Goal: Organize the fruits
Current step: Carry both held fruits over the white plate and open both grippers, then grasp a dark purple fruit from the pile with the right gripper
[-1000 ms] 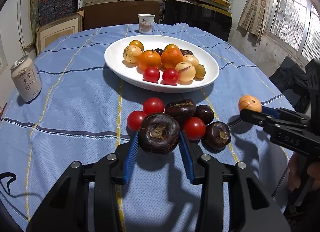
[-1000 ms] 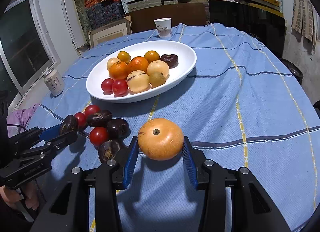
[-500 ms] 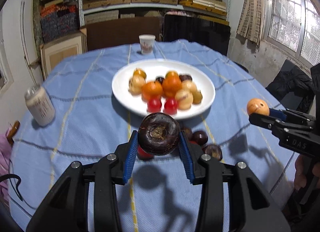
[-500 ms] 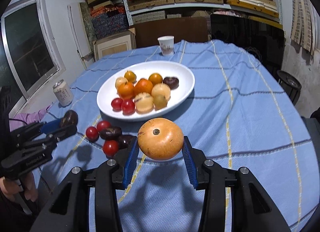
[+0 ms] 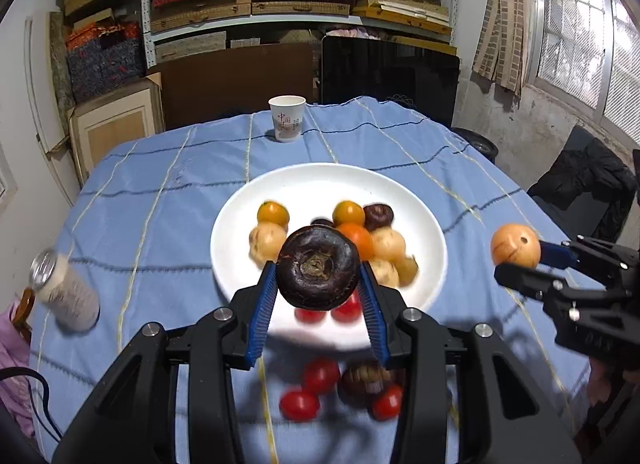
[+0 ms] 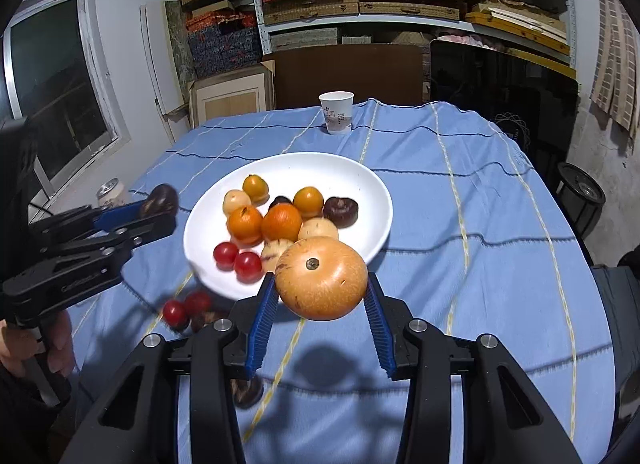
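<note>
My left gripper (image 5: 319, 296) is shut on a dark purple fruit (image 5: 318, 267), held in the air over the near rim of the white plate (image 5: 240, 219). My right gripper (image 6: 320, 306) is shut on a tan round fruit (image 6: 321, 278), also lifted above the table near the plate (image 6: 360, 183). The plate carries several oranges, pale fruits, red tomatoes and a dark fruit. Loose red tomatoes (image 5: 320, 374) and a dark fruit (image 5: 366, 380) lie on the blue cloth in front of the plate. Each gripper shows in the other's view, the right one (image 5: 520, 264) and the left one (image 6: 158, 211).
A paper cup (image 5: 286, 118) stands at the table's far edge. A drink can (image 5: 64, 296) sits on the left side of the blue tablecloth (image 6: 480, 203). Shelves with boxes and a dark panel stand behind. A hand (image 6: 36, 348) grips the left tool's handle.
Both grippers have risen from the table with their fruits and moved toward the plate. The loose tomatoes and dark fruits now lie below and behind the fingers.
</note>
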Demonstrator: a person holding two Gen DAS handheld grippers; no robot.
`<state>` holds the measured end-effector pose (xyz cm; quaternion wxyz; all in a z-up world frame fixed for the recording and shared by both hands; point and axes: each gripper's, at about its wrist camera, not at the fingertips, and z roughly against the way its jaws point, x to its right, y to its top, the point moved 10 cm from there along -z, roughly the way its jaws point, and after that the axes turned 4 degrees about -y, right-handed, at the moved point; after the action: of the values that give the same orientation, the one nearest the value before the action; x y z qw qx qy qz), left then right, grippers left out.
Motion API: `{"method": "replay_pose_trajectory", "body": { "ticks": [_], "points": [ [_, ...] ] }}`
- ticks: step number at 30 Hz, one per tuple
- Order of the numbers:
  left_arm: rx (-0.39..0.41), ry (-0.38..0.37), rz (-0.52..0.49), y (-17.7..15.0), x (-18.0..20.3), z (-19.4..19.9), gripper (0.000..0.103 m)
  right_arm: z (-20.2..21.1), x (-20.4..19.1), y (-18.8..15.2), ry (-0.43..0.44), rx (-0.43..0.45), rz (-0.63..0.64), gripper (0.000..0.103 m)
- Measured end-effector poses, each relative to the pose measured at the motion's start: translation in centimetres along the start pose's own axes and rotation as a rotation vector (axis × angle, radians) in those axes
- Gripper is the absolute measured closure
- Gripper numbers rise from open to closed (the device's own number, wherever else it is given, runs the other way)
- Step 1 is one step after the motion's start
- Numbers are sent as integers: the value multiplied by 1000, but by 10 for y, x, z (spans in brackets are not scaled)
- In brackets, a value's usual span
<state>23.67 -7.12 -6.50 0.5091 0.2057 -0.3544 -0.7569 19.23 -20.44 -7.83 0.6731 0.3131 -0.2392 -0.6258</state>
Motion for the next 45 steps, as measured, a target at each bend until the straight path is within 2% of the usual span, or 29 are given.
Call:
{"method": "replay_pose_trajectory", "body": {
  "ticks": [6, 11, 14, 15, 16, 17, 18, 20, 22, 25, 31, 33, 35, 39, 42, 45],
  "points": [
    [-48, 9, -19, 35, -4, -69, 63, -55, 6, 22, 1, -32, -8, 59],
    [-121, 2, 23, 46, -13, -123, 63, -99, 11, 33, -8, -65, -4, 59],
    [-153, -4, 42, 48, -20, -146, 63, -112, 12, 38, 14, -67, -13, 58],
    [-158, -9, 46, 48, -21, -150, 59, -114, 12, 40, 23, -66, -19, 58],
    [-157, -11, 52, 49, -23, -151, 52, -114, 13, 40, 33, -63, -26, 52],
    [-144, -2, 62, 50, -25, -147, 33, -111, 15, 42, 29, -45, -30, 48],
    [-118, 10, 73, 52, -28, -142, 20, -107, 16, 43, 18, -30, -31, 45],
    [-53, 13, 90, 58, -31, -126, 15, -99, 17, 43, 22, -13, -32, 43],
    [-31, 6, 101, 59, -30, -110, 15, -92, 18, 41, 14, -15, -37, 43],
    [-39, -32, 114, 45, -23, -86, 15, -72, 17, 27, 16, -19, -53, 43],
    [-68, -21, -7, -17, -2, -39, 14, -34, 1, -24, 38, -44, -33, 43],
    [-84, -14, -18, -42, -2, -26, 14, -24, -9, -46, 46, -51, -7, 42],
    [-82, -11, -3, -58, -7, -16, 14, -18, -22, -67, 71, -70, 12, 42],
    [-78, -3, 87, -86, -29, -6, 14, -14, -49, -97, 122, -110, 70, 43],
    [-98, -12, 159, -102, -41, -11, 14, -17, -61, -104, 133, -130, 94, 43],
    [-97, -4, 157, -105, -42, -12, 14, -22, -65, -102, 122, -141, 106, 43]
  ]
}}
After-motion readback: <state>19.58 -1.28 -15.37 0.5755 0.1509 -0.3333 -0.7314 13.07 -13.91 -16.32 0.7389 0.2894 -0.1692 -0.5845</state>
